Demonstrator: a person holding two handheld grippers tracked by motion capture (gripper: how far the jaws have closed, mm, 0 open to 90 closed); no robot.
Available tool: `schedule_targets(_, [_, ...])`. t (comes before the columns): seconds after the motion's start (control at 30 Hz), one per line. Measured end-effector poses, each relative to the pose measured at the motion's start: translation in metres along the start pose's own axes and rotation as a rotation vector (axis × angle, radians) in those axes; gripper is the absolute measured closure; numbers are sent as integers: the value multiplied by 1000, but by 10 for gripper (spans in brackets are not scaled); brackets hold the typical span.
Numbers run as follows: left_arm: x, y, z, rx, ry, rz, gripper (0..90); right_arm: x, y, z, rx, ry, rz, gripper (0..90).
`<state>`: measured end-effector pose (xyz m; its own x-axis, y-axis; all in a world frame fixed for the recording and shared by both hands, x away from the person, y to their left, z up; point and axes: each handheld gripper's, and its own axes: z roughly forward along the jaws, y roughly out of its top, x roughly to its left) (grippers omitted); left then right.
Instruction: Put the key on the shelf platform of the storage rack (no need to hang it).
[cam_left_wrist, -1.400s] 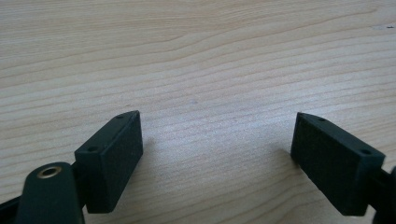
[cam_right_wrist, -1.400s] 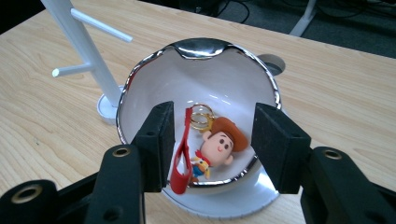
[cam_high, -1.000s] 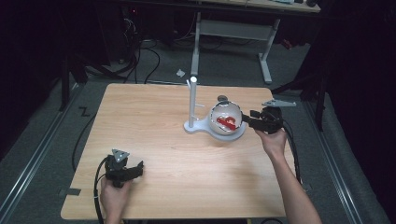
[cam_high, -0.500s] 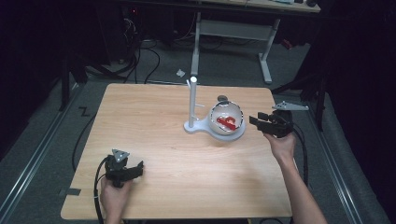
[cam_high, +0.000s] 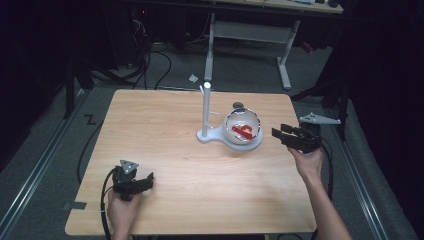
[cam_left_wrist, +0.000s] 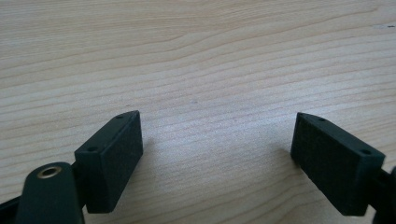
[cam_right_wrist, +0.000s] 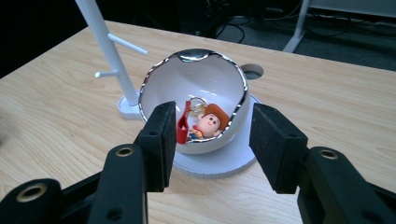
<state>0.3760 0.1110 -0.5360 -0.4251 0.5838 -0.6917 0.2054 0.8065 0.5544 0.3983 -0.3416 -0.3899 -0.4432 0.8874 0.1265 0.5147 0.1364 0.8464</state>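
Note:
A white egg-shaped bowl (cam_high: 243, 129) (cam_right_wrist: 196, 84) with a jagged silver rim stands on the white base of a stand with a tall post (cam_high: 205, 107) (cam_right_wrist: 105, 46) and small pegs. Inside the bowl lies a cowboy figure keychain (cam_right_wrist: 205, 123) (cam_high: 243, 131) with a red strap and a metal ring. My right gripper (cam_high: 280, 135) (cam_right_wrist: 210, 140) is open, just right of the bowl and aimed at it, with nothing between its jaws. My left gripper (cam_high: 145, 182) (cam_left_wrist: 217, 158) rests low near the table's front left, open over bare wood.
The wooden table (cam_high: 165, 135) has a round cable hole (cam_right_wrist: 252, 71) behind the bowl. The right table edge runs close under my right hand. A grey desk frame (cam_high: 285, 45) and cables lie on the floor beyond the table.
My right gripper has drawn back from the bowl toward the right and nearer edge of the table. The left gripper has stayed put.

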Motion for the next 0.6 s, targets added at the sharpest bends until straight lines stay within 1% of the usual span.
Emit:
schedule_targets(0.07, [0, 0, 1, 0, -4, 8, 172, -1, 1, -6, -16, 4, 11, 516])
schedule_targets(0.1, [-1, 0, 1, -1, 4, -9, 172, 0, 1, -9, -26, 3, 6, 516])
schedule_targets(0.13, [0, 0, 1, -1, -2, 6, 172, 2, 0, -11, -31, 3, 4, 516])
schedule_targets(0.2, [0, 0, 1, 0, -4, 7, 172, 4, -3, -16, -39, 10, 2, 516])
schedule_targets(0.27, [0, 0, 1, 0, -4, 6, 172, 5, -8, -19, -49, 18, 10, 516])
schedule_targets(0.3, [0, 0, 1, 0, -4, 7, 172, 5, -10, -20, -47, 17, 13, 516])
schedule_targets(0.4, [0, 0, 1, 0, -4, 8, 172, 4, -19, -28, -62, 12, 27, 516])
schedule_targets(0.5, [0, 0, 1, 0, -5, 9, 171, 4, -25, -35, -61, 5, 38, 511])
schedule_targets(0.6, [0, 0, 1, 0, -4, 8, 172, 6, -30, -42, -72, 4, 39, 509])
